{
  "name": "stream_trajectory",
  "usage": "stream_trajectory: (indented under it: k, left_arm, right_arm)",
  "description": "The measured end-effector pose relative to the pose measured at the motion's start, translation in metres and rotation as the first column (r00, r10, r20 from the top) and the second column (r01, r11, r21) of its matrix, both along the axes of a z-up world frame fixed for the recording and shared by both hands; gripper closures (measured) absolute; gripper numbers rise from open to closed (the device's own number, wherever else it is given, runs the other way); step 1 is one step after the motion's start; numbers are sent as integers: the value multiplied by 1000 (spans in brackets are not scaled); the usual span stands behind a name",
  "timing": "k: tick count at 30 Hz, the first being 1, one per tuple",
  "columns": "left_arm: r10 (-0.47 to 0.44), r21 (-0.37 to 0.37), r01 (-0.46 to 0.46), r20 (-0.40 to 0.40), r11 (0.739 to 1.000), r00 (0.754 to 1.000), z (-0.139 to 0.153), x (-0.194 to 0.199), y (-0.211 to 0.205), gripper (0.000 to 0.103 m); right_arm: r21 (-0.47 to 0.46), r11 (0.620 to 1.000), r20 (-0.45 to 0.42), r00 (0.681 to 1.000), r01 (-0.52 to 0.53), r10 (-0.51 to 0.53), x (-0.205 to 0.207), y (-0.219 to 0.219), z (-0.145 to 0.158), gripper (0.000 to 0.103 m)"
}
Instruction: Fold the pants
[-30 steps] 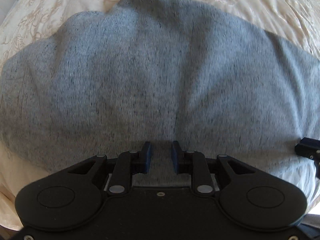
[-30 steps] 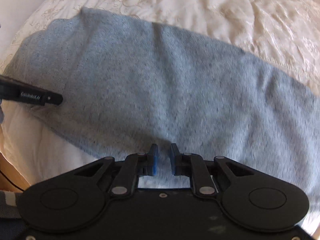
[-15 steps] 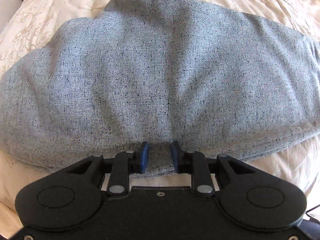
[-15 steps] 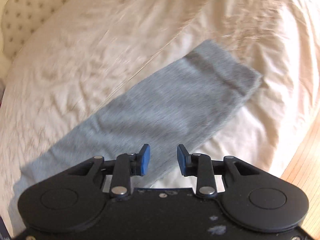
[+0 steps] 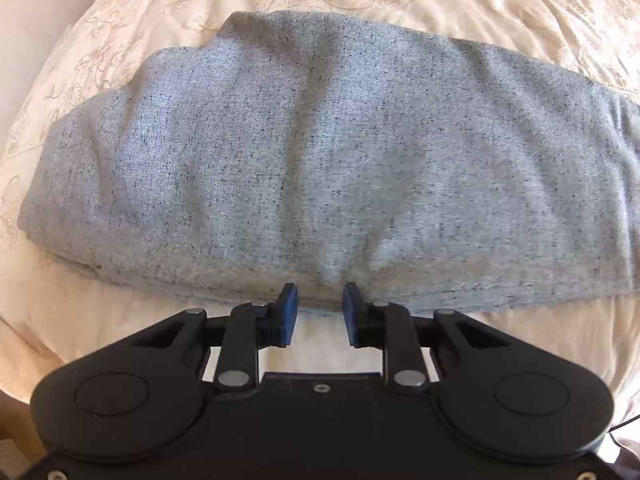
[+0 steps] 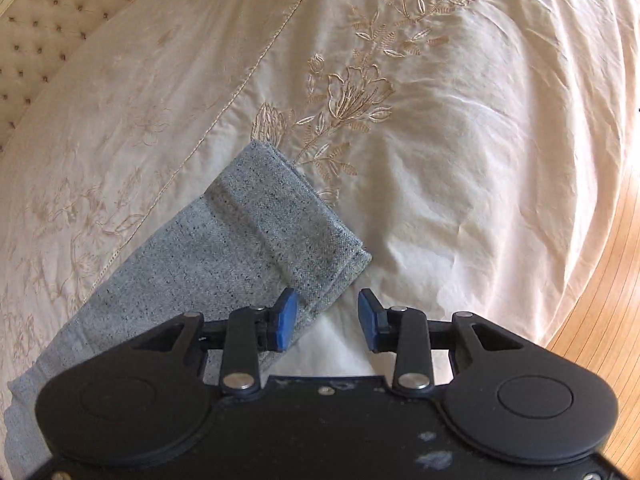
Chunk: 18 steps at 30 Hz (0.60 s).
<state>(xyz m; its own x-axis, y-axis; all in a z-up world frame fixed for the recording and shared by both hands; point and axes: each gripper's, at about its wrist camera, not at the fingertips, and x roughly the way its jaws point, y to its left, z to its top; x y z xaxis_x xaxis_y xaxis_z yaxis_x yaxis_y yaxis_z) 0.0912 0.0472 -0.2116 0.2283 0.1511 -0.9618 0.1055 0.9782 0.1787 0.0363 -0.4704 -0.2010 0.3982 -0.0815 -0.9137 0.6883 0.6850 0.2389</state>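
Ahead of left tongs: grey pants lying folded over on the bed, near edge at the tips.
Left tongs: parted, gripping nothing.
Right tongs: spread apart, empty, pant cuff just ahead-left.

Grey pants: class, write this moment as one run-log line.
pants: folded lengthwise on bedspread | left gripper: open at near edge | right gripper: open beside cuff

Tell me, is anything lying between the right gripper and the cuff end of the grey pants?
Nothing visible does. The right gripper has its jaws open just before the pants cuff, with only bare bedspread around it.
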Motion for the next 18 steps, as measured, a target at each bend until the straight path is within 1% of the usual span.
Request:
stream_trajectory:
  k: [4, 7, 13, 18]
  left_arm:
    - [40, -39, -40, 11, 998, 999, 16, -16, -24, 69]
    - [40, -47, -40, 14, 998, 999, 19, -27, -42, 69]
    - [-30, -39, 30, 19, 999, 999, 32, -44, -83, 69]
    - [-70, -58, 71, 20, 996, 997, 40, -38, -110, 69]
  right_arm:
    - [77, 997, 0, 1000, -18, 18, 2, -20, -20, 65]
    - [122, 992, 17, 999, -33, 31, 0, -26, -29, 64]
    - [191, 981, 85, 996, -32, 16, 2, -36, -38, 61]
    - [226, 974, 93, 996, -26, 5, 11, -41, -48, 61]
